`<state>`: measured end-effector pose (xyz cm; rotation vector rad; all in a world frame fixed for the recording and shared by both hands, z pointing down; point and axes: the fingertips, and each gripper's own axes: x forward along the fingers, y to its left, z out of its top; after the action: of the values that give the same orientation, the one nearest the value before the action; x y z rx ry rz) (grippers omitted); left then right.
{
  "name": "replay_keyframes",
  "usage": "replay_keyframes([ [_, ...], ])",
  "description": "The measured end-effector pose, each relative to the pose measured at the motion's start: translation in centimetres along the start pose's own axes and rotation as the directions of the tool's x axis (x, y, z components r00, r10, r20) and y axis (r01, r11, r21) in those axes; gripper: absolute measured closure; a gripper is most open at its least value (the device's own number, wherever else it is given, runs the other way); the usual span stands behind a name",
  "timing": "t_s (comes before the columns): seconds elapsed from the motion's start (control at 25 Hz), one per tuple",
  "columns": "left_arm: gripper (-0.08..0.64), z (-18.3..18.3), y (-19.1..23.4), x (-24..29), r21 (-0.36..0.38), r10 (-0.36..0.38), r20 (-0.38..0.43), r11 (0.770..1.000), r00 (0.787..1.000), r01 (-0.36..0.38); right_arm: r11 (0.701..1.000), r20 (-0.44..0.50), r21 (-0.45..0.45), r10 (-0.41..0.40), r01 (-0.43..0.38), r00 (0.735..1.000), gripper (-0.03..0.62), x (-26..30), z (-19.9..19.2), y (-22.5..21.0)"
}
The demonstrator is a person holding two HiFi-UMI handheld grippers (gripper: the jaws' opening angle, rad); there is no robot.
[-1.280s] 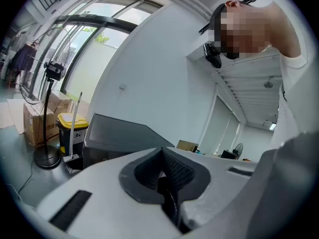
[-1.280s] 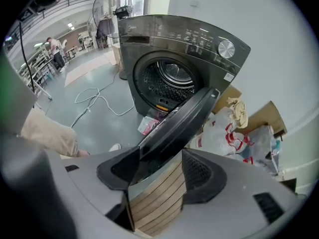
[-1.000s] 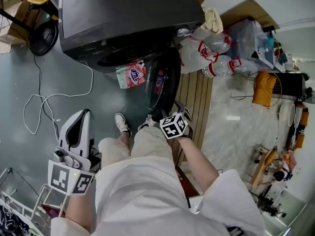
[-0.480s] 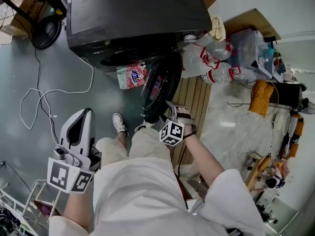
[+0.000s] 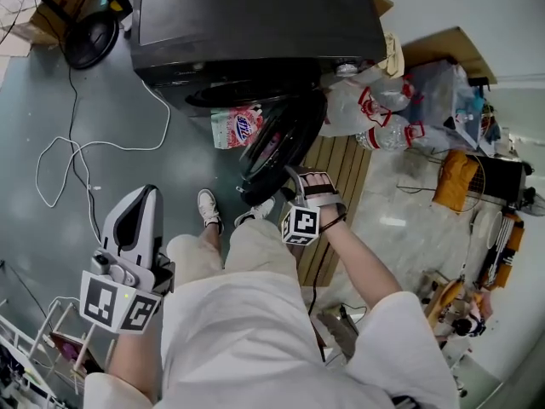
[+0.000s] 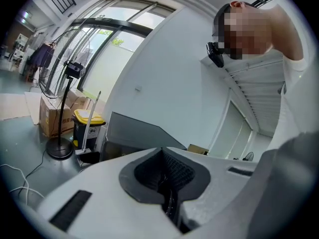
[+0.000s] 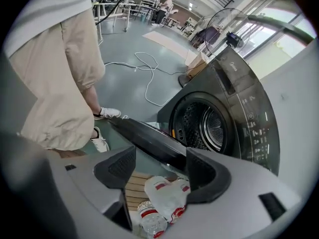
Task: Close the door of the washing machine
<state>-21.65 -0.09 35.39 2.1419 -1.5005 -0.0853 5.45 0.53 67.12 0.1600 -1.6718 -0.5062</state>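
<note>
The black washing machine (image 5: 255,24) stands at the top of the head view, its round door (image 5: 281,147) hanging open and angled out toward me. My right gripper (image 5: 289,181) is at the door's near rim and points steeply down. In the right gripper view the door's dark rim (image 7: 149,138) crosses the gap between the jaws, with the drum opening (image 7: 207,126) beyond. The jaws of the right gripper (image 7: 159,171) have just been opening and the pads stand clear of the rim. My left gripper (image 5: 145,196) hangs low at the left, away from the machine. The left gripper (image 6: 167,198) has its jaws together with nothing in them.
A pink detergent bag (image 5: 237,128) lies under the machine's front. Packs of water bottles (image 5: 375,113) and a slatted wooden mat (image 5: 341,169) lie right of the door. A white cable (image 5: 77,156) loops on the floor at the left, by a fan base (image 5: 89,39). My shoes (image 5: 209,210) are below the door.
The door has swung a little toward the machine's front. My right hand has rolled over at its rim and followed it. The left gripper has barely shifted.
</note>
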Motion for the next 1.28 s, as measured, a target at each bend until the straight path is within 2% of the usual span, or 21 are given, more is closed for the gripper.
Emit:
replay_keyframes([
  [0.4, 0.556, -0.6, 1.7, -1.4, -0.017, 0.057, 0.005, 0.998, 0.998, -0.057, 0.995, 0.068, 0.090, -0.059, 0.052, 0.996, 0.304, 1.6, 3.8, -3.2],
  [0.76, 0.555, -1.1, 3.4, -2.5, -0.027, 0.098, 0.010, 0.995, 0.995, -0.097, 0.983, 0.086, 0.158, -0.109, 0.095, 0.990, 0.316, 2.8, 6.0, -5.5],
  [1.28, 0.556, -1.7, 4.5, -2.9, -0.025, 0.110, -0.007, 0.994, 0.994, -0.110, 0.927, 0.089, 0.330, -0.217, 0.176, 0.972, 0.316, 4.8, 9.1, -9.9],
])
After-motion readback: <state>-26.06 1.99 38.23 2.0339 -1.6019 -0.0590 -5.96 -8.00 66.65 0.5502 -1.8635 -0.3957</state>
